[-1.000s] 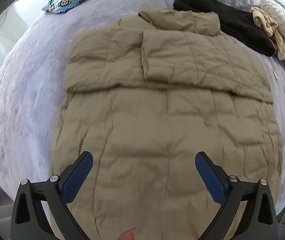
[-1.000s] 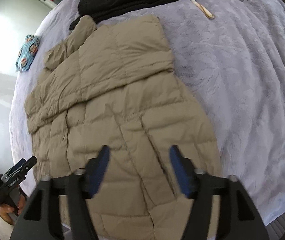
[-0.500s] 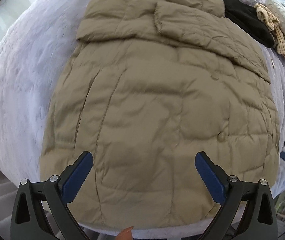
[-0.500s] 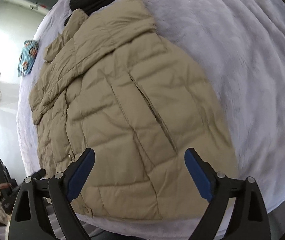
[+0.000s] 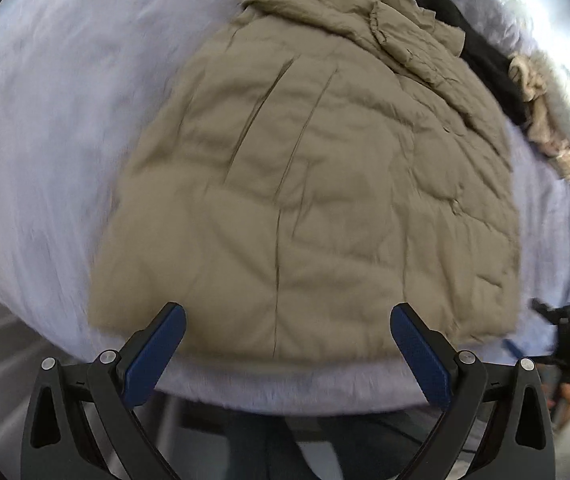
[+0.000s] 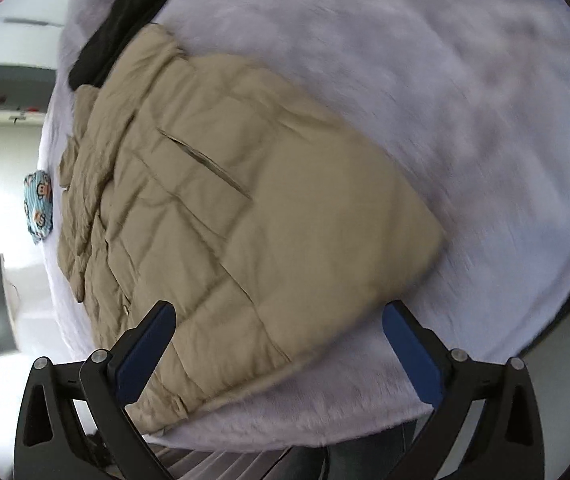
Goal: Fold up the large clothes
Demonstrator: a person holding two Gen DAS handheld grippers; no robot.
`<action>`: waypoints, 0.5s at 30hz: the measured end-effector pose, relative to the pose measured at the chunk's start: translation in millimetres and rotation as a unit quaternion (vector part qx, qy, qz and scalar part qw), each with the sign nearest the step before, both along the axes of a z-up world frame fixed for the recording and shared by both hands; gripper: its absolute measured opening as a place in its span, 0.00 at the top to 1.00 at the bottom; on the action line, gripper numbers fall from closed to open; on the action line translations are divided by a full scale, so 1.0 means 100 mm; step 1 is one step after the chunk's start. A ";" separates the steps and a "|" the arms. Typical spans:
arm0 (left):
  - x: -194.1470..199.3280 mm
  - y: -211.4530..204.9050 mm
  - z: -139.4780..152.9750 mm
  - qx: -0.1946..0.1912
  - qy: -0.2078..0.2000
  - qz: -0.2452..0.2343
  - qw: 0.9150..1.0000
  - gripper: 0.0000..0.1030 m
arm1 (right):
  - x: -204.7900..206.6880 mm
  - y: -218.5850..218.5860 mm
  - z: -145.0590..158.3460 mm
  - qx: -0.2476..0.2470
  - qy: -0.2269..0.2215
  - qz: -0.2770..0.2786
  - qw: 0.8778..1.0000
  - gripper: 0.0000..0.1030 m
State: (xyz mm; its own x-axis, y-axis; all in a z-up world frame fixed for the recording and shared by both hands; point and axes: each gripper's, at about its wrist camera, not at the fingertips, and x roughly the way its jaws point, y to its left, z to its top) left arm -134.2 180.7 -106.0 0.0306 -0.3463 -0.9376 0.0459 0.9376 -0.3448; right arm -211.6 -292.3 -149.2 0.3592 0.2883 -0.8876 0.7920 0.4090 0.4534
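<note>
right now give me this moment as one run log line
task: fold large clothes | left gripper: open, empty | right gripper: open, empty | tan puffer jacket: flat on lavender bedspread, sleeves folded in | hem: ungrasped

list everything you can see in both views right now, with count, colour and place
puffer jacket: 1, tan, spread flat on the bed, sleeves folded across the chest, hem toward the near edge
bed cover: 1, pale lilac, plush, under everything
dark garment: 1, black, beyond the jacket's collar
knit clothes: a small pile, cream and beige, count unclear, far right beside the dark garment
printed cloth: 1, light blue with cartoon faces, far edge of the bed, seen in the right wrist view
left claw: 1, black with blue pads, open, empty, at the jacket's hem
right claw: 1, black with blue pads, open, empty, at the hem's right corner
</note>
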 end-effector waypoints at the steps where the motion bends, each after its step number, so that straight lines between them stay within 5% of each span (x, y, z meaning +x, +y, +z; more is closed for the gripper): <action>1: -0.05 0.07 -0.03 -0.012 0.008 0.005 1.000 0.01 | -0.03 0.00 -0.03 0.009 0.001 -0.003 1.000 0.00; 7: -0.22 0.21 -0.37 -0.088 0.063 0.045 0.993 0.01 | -0.25 0.07 -0.22 0.064 -0.020 -0.040 0.997 0.00; 15: 0.05 0.09 -0.52 -0.139 0.046 0.106 0.984 0.06 | -0.19 0.08 -0.49 0.147 -0.078 -0.099 0.981 0.00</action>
